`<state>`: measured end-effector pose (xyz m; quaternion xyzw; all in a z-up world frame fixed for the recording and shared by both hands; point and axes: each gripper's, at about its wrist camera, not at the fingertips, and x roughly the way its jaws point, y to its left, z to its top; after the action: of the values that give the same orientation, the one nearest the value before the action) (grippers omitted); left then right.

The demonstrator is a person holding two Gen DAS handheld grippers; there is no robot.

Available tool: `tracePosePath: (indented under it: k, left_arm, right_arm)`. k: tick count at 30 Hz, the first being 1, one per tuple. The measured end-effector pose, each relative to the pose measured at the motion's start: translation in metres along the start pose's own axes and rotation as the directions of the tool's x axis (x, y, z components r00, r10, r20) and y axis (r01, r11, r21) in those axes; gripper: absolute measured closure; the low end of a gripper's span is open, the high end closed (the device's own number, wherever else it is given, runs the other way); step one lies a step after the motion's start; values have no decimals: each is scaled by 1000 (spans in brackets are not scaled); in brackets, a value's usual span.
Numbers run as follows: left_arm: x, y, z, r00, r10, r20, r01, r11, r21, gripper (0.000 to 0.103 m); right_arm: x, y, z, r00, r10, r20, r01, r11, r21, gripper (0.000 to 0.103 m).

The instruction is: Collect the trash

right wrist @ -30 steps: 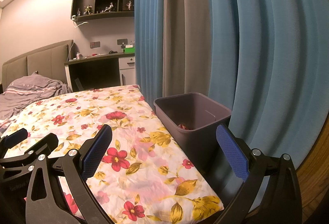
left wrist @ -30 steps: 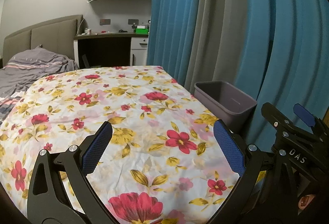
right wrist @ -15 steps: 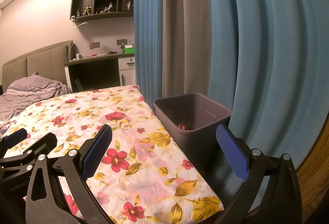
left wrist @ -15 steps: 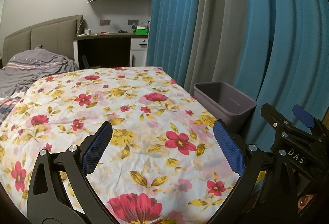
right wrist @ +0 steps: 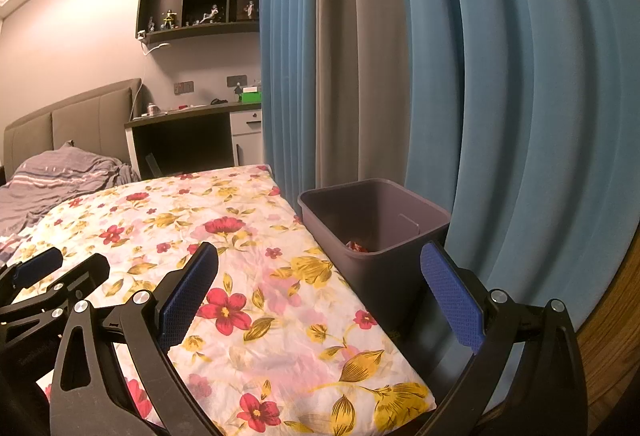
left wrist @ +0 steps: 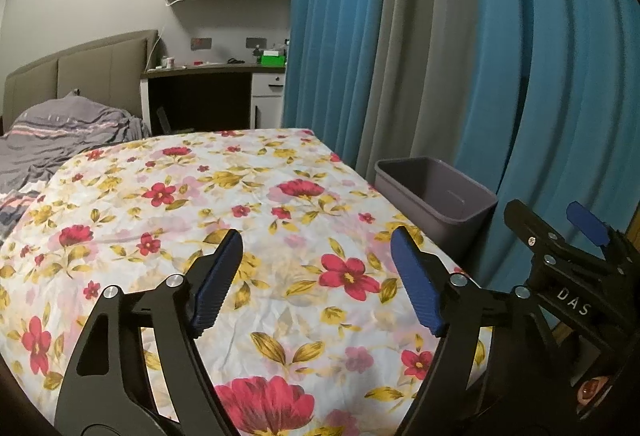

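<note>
Purple-grey plastic bin [right wrist: 374, 224] standing beside floral bedsheet [left wrist: 224, 220], at tools' one o'clock, reachable for drops; red scrap [right wrist: 357, 246] lying inside. Left tool [left wrist: 316, 278] narrowing lately, nothing between pads. Right tool [right wrist: 320, 292] gaping, empty, idling.

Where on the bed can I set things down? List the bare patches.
The floral sheet lies bare from the jaws to its far edge, bordered by the crumpled grey blanket on the left and the grey bin beside the curtains on the right. The desk top is cluttered.
</note>
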<state>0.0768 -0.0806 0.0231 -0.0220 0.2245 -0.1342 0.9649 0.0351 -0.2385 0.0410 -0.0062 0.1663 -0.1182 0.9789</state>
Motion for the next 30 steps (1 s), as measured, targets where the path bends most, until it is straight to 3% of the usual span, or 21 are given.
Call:
tracePosePath:
  k: [24, 30]
  left_arm:
    - [-2, -2, -2, 1000, 1, 8, -1, 1000, -4, 30]
    - [-2, -1, -2, 999, 28, 17, -28, 1000, -4, 23]
  right_arm:
    - [1, 0, 2, 1000, 2, 0, -2, 1000, 9, 6]
    - [1, 7, 4, 1000, 3, 2, -3, 1000, 13, 6]
